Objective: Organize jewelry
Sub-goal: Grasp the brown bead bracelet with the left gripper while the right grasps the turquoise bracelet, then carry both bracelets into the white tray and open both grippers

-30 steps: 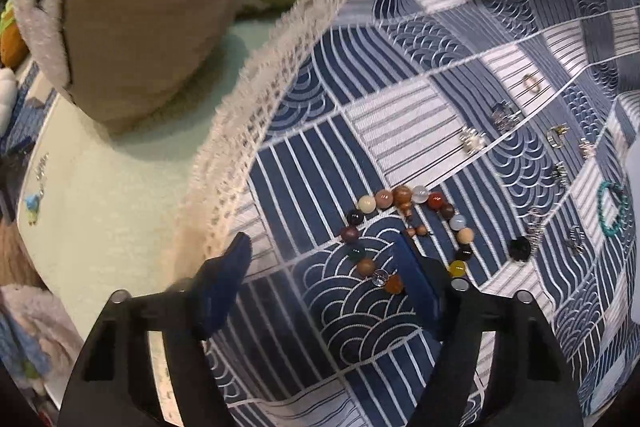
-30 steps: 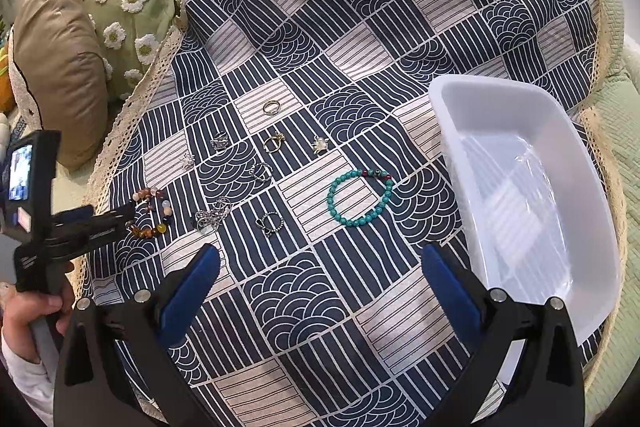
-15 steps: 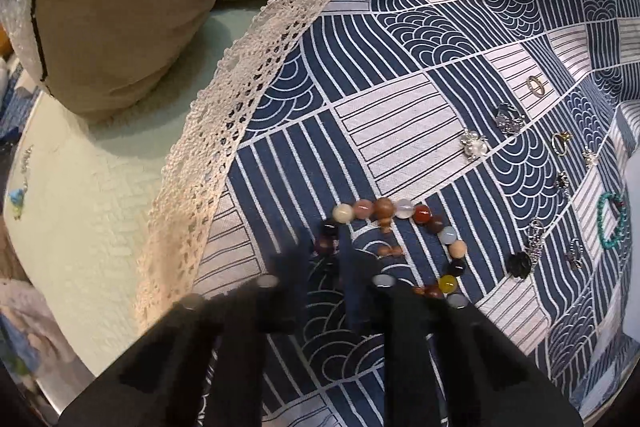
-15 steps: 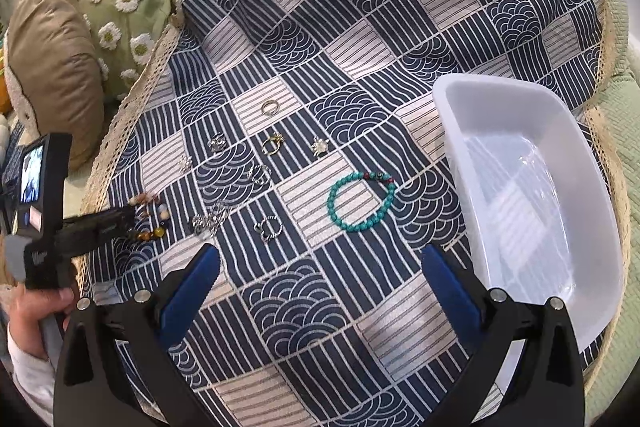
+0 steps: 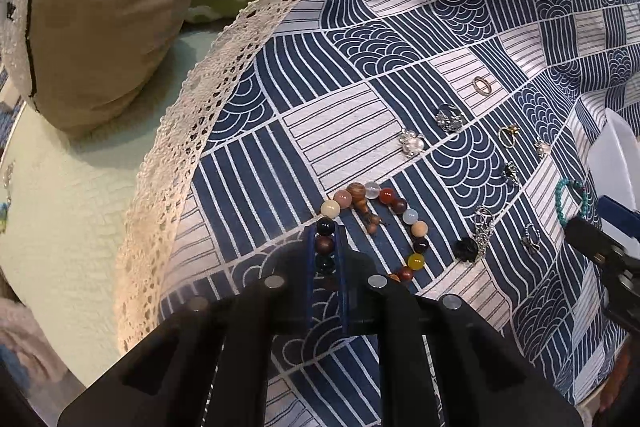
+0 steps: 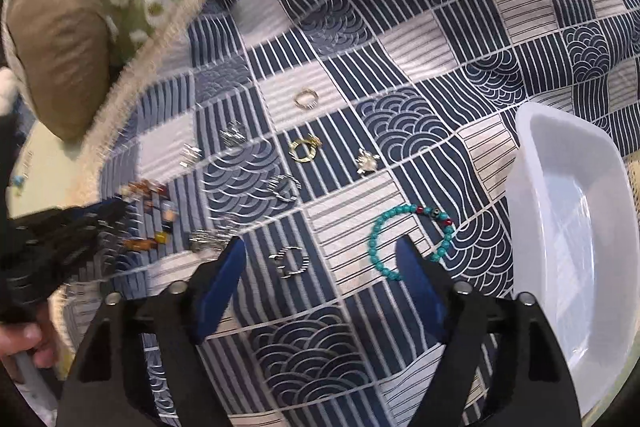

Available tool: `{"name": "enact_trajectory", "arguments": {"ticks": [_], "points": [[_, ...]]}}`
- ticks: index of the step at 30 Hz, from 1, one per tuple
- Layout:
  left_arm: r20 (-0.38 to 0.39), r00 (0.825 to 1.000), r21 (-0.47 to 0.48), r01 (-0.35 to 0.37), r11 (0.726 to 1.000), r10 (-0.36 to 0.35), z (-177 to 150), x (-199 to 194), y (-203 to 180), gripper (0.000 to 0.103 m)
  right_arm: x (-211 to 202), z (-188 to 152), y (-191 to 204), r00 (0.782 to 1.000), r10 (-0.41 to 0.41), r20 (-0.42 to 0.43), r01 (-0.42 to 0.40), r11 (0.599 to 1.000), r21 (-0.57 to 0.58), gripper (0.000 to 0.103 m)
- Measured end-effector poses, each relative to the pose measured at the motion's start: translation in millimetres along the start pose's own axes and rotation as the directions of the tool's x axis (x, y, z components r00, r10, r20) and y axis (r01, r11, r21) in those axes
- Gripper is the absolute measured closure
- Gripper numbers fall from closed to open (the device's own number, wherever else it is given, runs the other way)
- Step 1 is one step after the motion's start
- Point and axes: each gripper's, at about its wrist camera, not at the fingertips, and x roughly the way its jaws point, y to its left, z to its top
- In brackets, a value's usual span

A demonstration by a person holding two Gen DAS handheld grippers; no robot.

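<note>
Jewelry is spread over the navy patchwork cloth [image 6: 400,39], with a white plastic tray [image 6: 532,131] at its right edge. Left gripper [image 5: 325,231] has clamped down, blue pads pinching the dark beads of the multicolour bead bracelet [image 5: 418,227] near the lace border. Right gripper [image 6: 320,247] jaws just narrowed, still apart, nothing gripped; right pad tip sits inside the turquoise bracelet [image 6: 378,227], striped ring [image 6: 294,261] between the pads
</note>
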Motion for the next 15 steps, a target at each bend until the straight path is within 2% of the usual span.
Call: {"name": "enact_trajectory", "arguments": {"ticks": [9,15], "points": [[0.021,1.0,-0.026,0.008,1.0,-0.007,1.1,-5.1,5.6,0.094,42.9,3.2,-11.9,0.994,-0.053,-0.094,0.057,0.998,0.032,0.048],[0.043,0.999,-0.049,0.03,0.998,-0.028,4.3,-9.1,8.4,0.094,47.0,-1.8,-13.8,0.996,-0.034,-0.082,0.036,0.999,0.024,0.052]]}}
